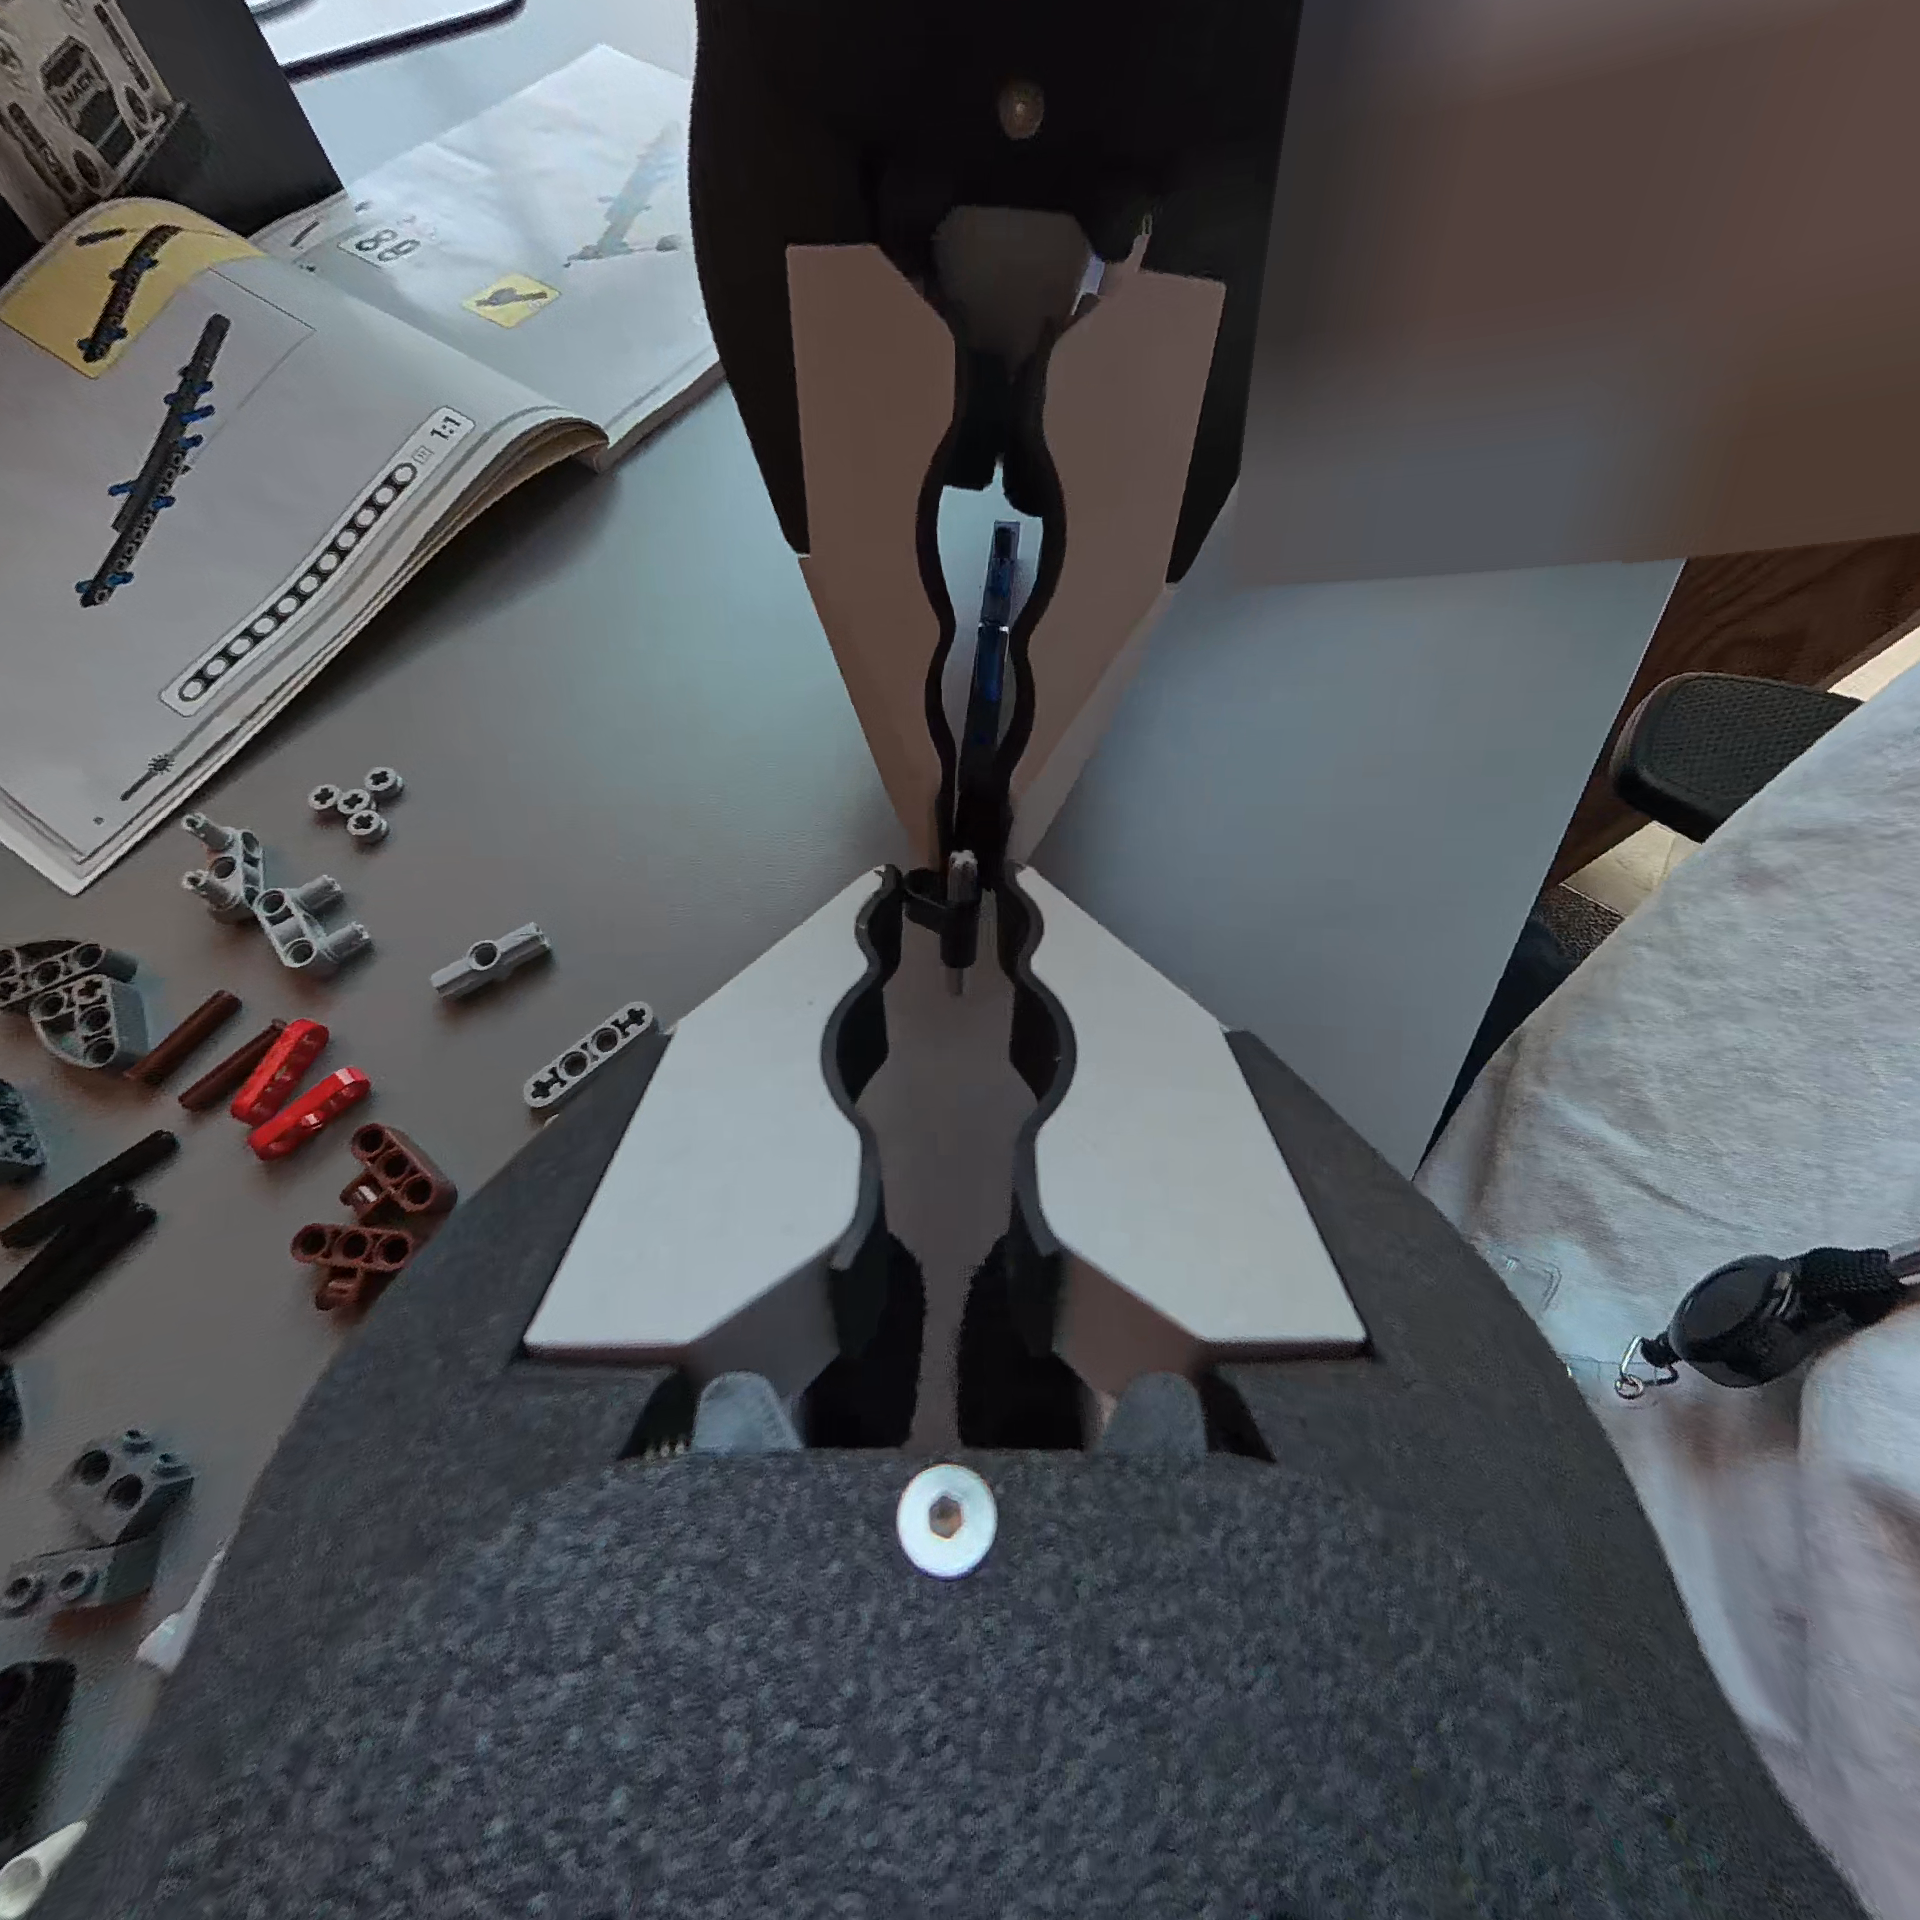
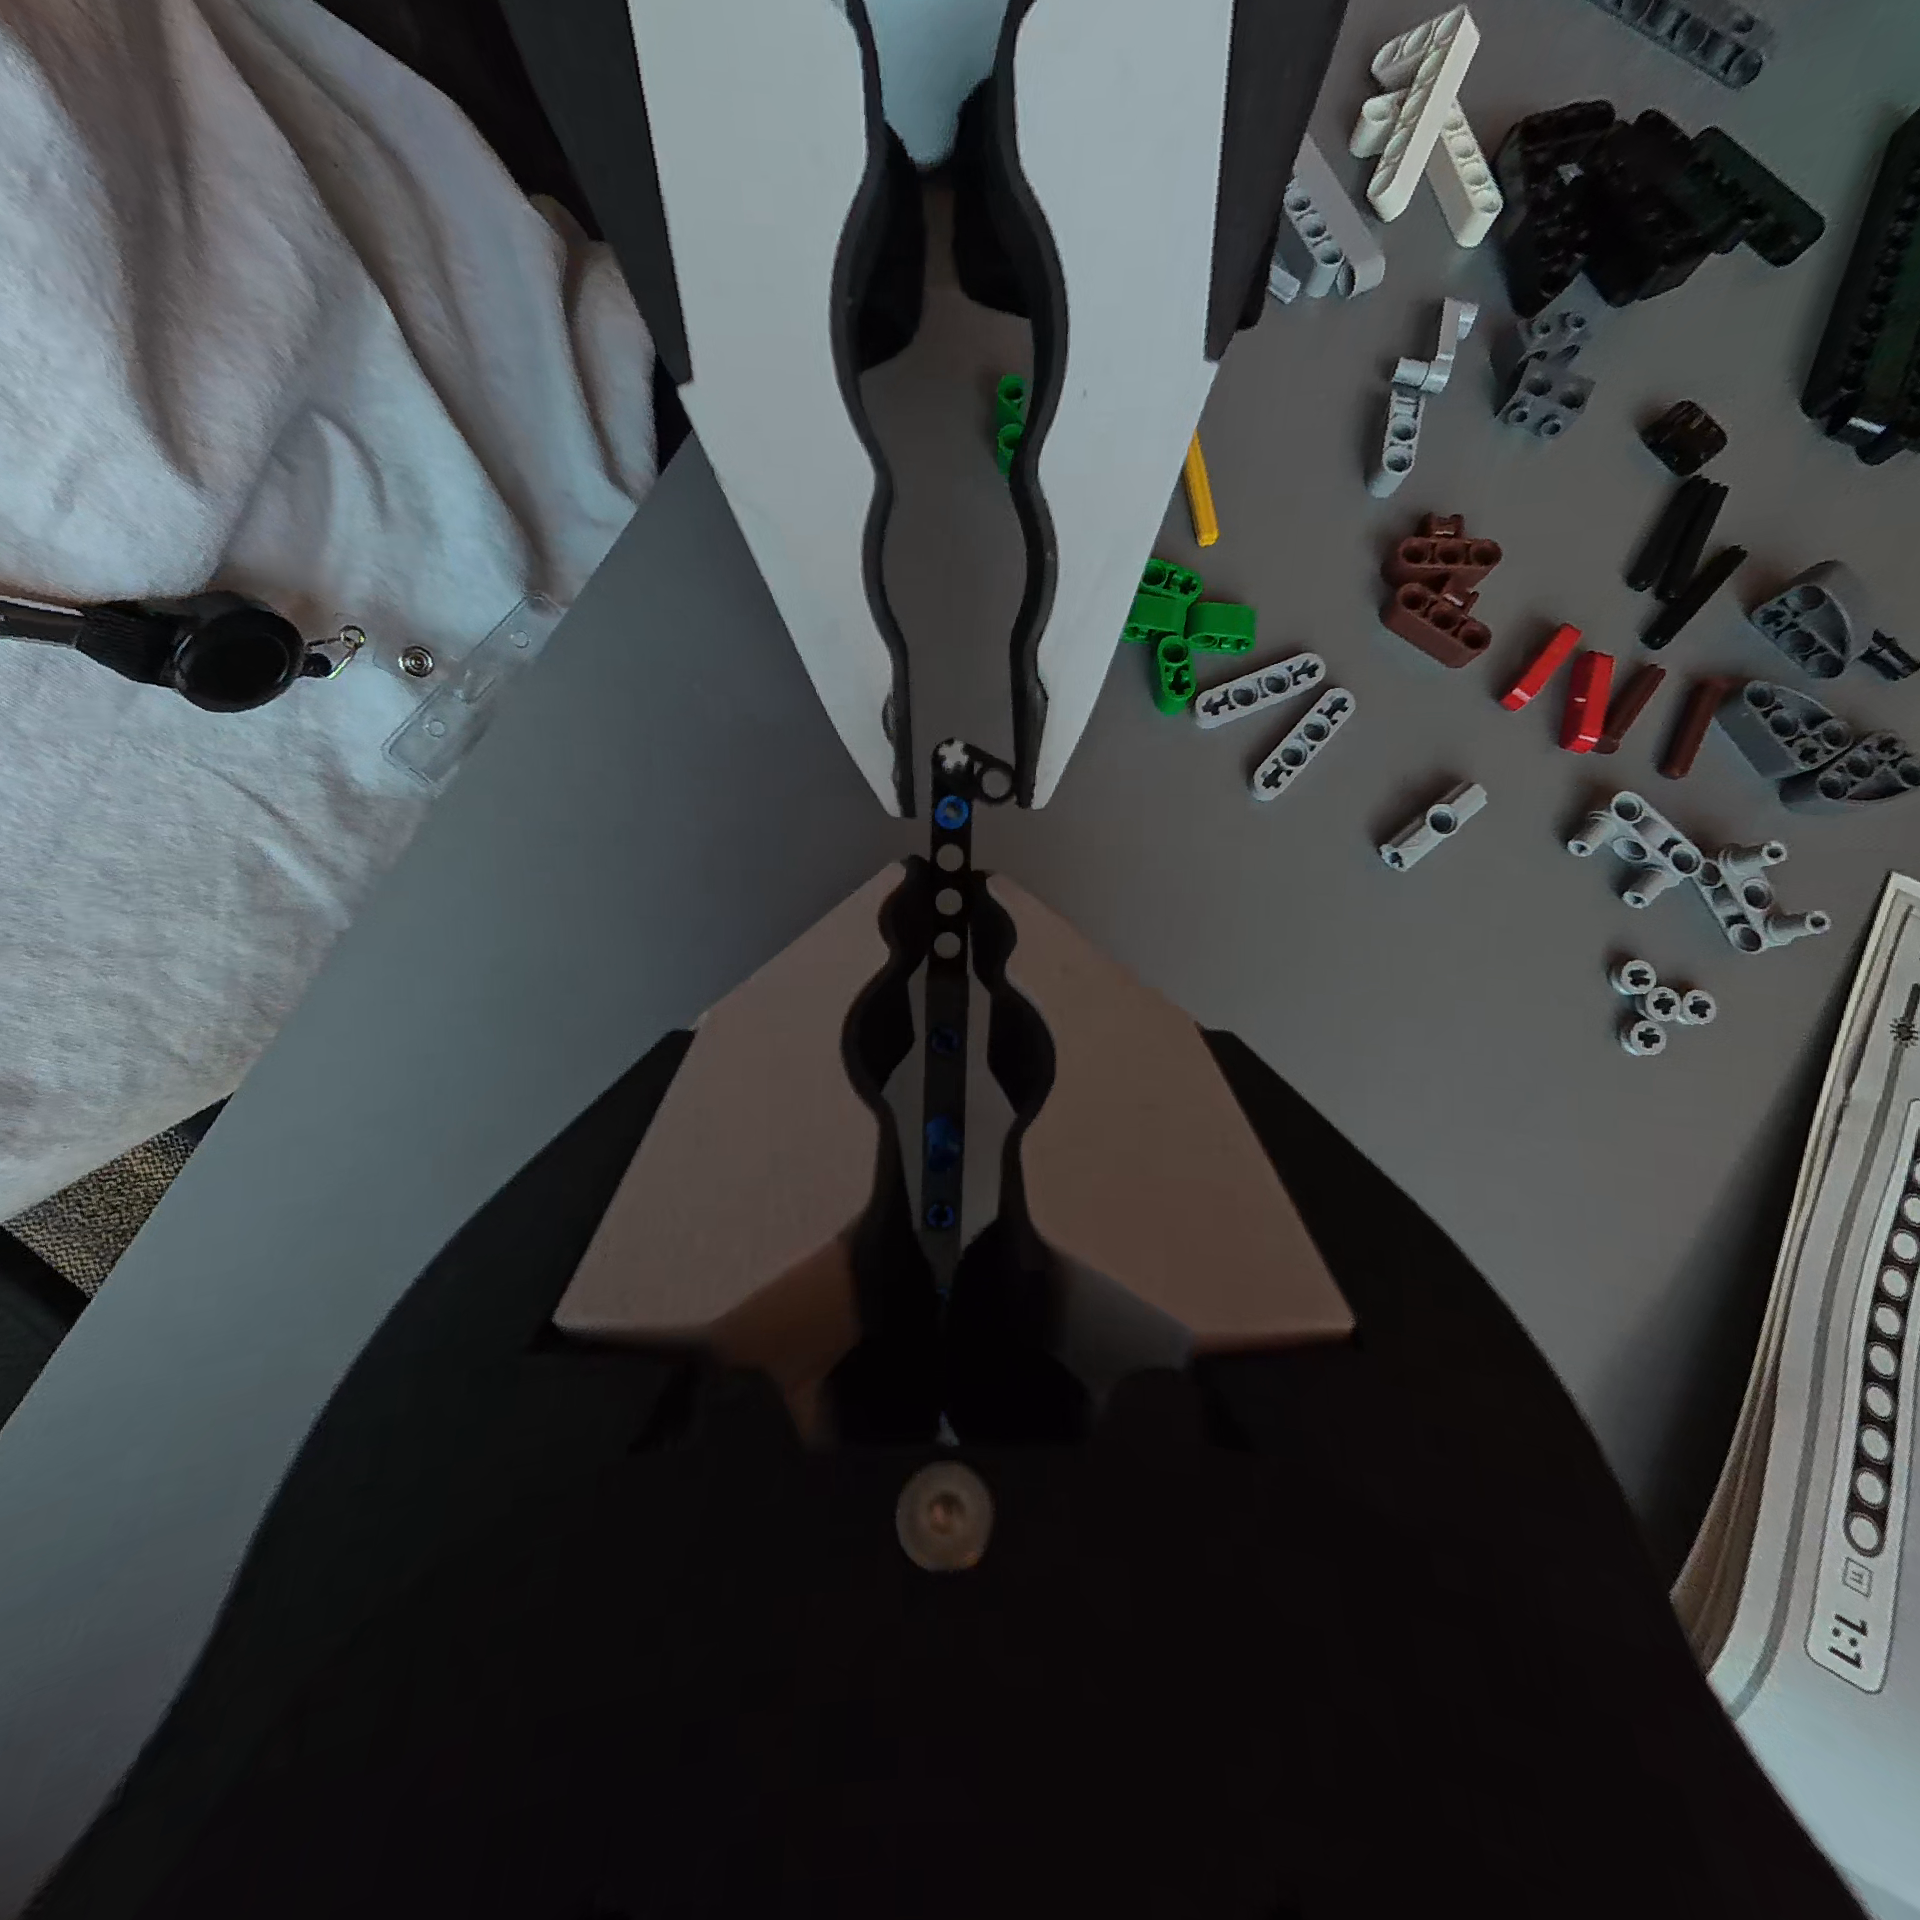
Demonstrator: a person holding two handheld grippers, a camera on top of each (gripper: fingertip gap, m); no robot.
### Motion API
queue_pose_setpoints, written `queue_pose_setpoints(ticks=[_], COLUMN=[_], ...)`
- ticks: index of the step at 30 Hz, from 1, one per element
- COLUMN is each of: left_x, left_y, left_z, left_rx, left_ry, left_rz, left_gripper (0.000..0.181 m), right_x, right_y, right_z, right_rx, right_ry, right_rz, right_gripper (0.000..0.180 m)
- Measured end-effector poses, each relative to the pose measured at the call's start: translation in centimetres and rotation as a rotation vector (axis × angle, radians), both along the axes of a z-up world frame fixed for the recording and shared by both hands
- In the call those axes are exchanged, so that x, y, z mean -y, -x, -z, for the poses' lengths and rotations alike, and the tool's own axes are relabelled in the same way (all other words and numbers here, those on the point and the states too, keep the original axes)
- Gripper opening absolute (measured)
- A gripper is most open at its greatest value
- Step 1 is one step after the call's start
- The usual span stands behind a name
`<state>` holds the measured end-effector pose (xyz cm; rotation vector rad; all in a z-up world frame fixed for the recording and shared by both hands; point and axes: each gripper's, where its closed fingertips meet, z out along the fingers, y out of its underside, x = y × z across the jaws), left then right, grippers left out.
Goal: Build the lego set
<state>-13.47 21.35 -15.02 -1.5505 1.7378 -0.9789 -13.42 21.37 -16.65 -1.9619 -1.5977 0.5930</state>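
Fingers of both grippers pinch one black beam, its base hidden.

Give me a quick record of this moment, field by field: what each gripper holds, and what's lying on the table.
right gripper: shut on long black beam with blue pins
left gripper: shut on small black connector with a grey axle
contact: connector meets the beam's end
table: loose grey, red, brown, green and black pieces
manual: open
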Motion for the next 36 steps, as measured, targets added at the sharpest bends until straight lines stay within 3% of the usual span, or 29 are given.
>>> queue_pose_setpoints(ticks=[4, 9, 13, 20, 36], left_x=[-0.2, -0.3, -0.7, -0.4, 1.1], left_y=[0.0, 0.2, 0.0, 0.0, 0.2], left_z=[0.4, 0.3, 0.6, -0.2, -0.7], left_rx=[-0.028, -0.036, -0.048, 0.003, 0.043], left_ry=[-0.005, 0.000, -0.031, -0.032, 0.088], left_rz=[-0.002, -0.013, -0.045, -0.032, 0.235], left_gripper=[0.013, 0.022, 0.013, 0.012, 0.013], right_x=[-0.1, -0.4, -0.5, -0.3, 1.2], right_y=[0.0, -0.2, -0.2, -0.1, 0.2], right_z=[0.2, 0.2, 0.2, 0.1, -0.2], right_rx=[0.004, 0.015, 0.015, -0.005, -0.027], right_ry=[-0.002, -0.023, -0.019, -0.005, 0.040], right_rz=[0.001, 0.015, 0.019, 0.017, -0.055], right_gripper=[0.005, 0.006, 0.005, 0.005, 0.005])
